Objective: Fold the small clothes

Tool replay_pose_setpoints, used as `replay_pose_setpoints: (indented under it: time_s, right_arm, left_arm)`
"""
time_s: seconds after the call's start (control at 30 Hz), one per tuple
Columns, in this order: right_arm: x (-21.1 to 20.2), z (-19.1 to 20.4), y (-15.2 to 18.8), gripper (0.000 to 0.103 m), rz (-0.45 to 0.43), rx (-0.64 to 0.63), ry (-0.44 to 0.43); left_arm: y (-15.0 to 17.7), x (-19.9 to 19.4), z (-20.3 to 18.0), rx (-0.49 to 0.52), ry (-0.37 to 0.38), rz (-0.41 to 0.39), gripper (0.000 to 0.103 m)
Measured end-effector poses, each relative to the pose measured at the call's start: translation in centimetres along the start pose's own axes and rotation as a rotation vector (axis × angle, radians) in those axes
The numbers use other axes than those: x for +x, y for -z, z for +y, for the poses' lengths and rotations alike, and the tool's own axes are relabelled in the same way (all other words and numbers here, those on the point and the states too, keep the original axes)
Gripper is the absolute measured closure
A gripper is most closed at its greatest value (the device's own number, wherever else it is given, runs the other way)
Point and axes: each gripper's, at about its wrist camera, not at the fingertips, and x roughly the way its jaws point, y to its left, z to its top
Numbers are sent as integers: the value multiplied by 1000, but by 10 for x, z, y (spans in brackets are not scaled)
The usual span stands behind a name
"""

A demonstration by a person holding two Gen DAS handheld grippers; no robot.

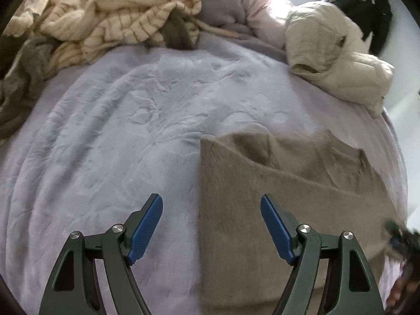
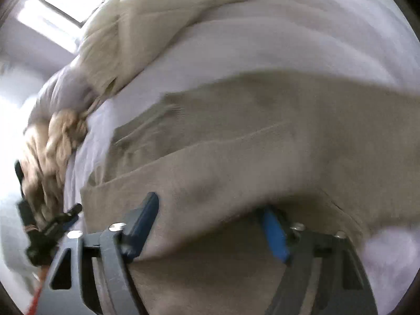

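While the left gripper (image 1: 211, 224) is held with its jaws spread wide and empty above the lavender bedspread (image 1: 105, 131), the taupe garment (image 1: 262, 197) is seen lying flat in the lower right of the frame. In the blurred right wrist view, the right gripper (image 2: 210, 225) is spread around a raised fold of that garment (image 2: 236, 157). A cream jacket (image 1: 333, 52) is seen at upper right.

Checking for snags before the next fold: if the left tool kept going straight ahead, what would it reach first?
Probably the left edge of the taupe garment, which lies flat on the lavender blanket between the open left tool's fingers; depth is uncertain.
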Motion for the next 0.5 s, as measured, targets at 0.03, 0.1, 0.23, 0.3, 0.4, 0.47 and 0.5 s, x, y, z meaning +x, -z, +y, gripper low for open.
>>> replay_pose_setpoints:
  time_s: [0.03,0.1,0.23,0.3,0.4,0.47,0.5]
  right_arm:
    - [-3,-11,2,23,4,33,-31]
    - [-4,-24,2,23,-9,98,-52]
    - [10,-45,-6,49,-9,259,-98]
    - [19,-42,-14,95,22,269,-84]
    - [1,-11,-26,95,-25,88,-108]
    - [-8,3,-35,95,-62,-6,-122]
    - [-11,3,-38,95,-70,-25,-121]
  left_arm:
    - [-3,7,1,-19,-5,12,25]
    - [-6,20,4,-71,2,43,25]
    - [-7,34,0,-103,0,75,38]
    - [-9,35,-8,-73,43,80,75]
    - [-14,24,-18,-28,33,47,87]
    - [-17,11,-14,-31,22,-20,88]
    - [-19,6,-11,-41,14,-45,88]
